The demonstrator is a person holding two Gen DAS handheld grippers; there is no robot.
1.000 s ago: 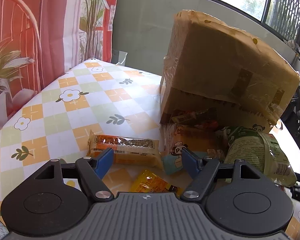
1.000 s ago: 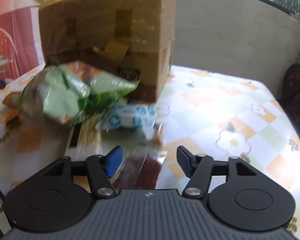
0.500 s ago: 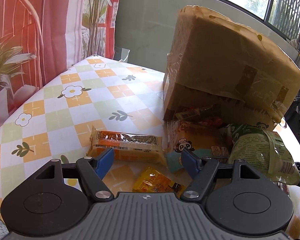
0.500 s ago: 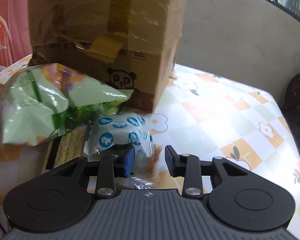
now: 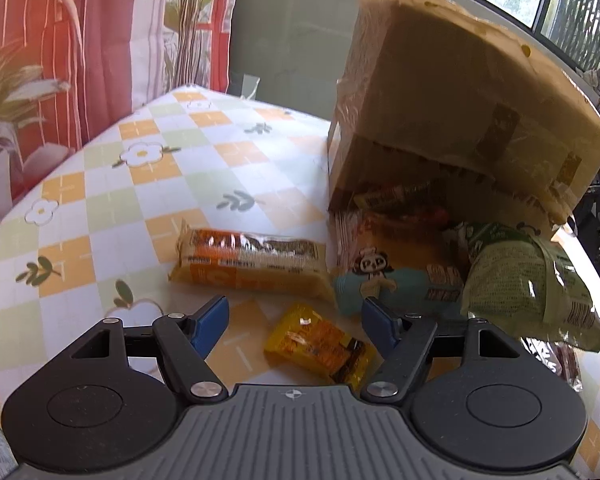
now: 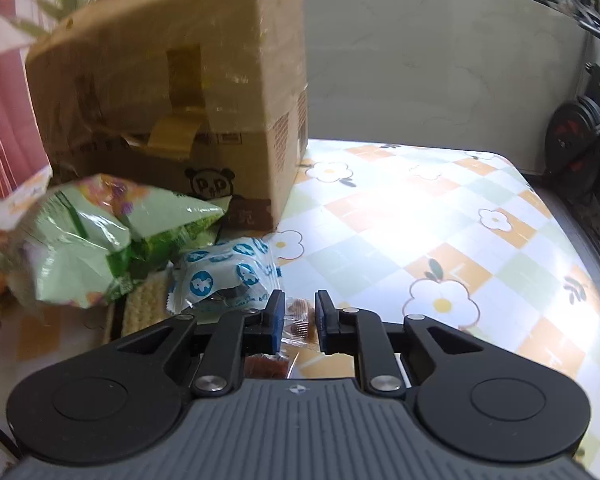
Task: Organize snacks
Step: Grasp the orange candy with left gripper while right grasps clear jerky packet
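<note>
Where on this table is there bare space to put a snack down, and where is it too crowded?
Free: the tablecloth right of the cardboard box, and the cloth left of the box beyond the orange cracker pack. Crowded: in front of the box, where the green bag, blue-dotted packet and yellow packet lie close together.

Brown box [image 5: 452, 120], green bag [image 6: 96, 240], orange-checked floral tablecloth [image 5: 172, 184]

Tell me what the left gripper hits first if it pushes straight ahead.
Most likely the small yellow packet, lying on the tablecloth between the open left gripper fingers. Beyond it sit the long orange cracker pack and panda bag; depth is uncertain.
</note>
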